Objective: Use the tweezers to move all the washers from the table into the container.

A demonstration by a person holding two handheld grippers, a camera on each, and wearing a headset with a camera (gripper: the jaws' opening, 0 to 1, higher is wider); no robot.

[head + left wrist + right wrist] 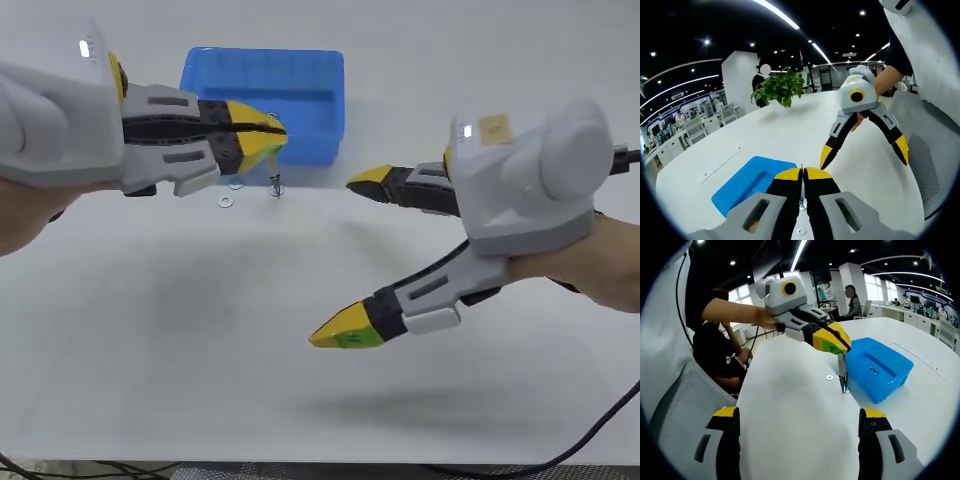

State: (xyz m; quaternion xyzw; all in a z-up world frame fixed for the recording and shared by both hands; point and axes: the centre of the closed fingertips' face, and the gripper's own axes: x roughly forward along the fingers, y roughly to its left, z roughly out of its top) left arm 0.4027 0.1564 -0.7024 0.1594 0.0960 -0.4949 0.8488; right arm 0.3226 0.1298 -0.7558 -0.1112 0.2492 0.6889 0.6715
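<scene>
The container [300,95] sits toward the far side of the table [200,330], with washers [873,370] inside. The tweezers [275,182] hang from the left gripper [275,133] just before the container's near wall. Loose washers [226,202] lie left of the tweezer tips. The right gripper [335,262] hovers right, nearer.

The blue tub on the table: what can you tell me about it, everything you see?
The blue container is a shallow rectangular tub, plastic by its look, open on top, with rounded corners. It sits flat on the white table, on the far side from the person. A couple of washers lie inside. The tweezers point down at the table just in front of its near wall.
</scene>
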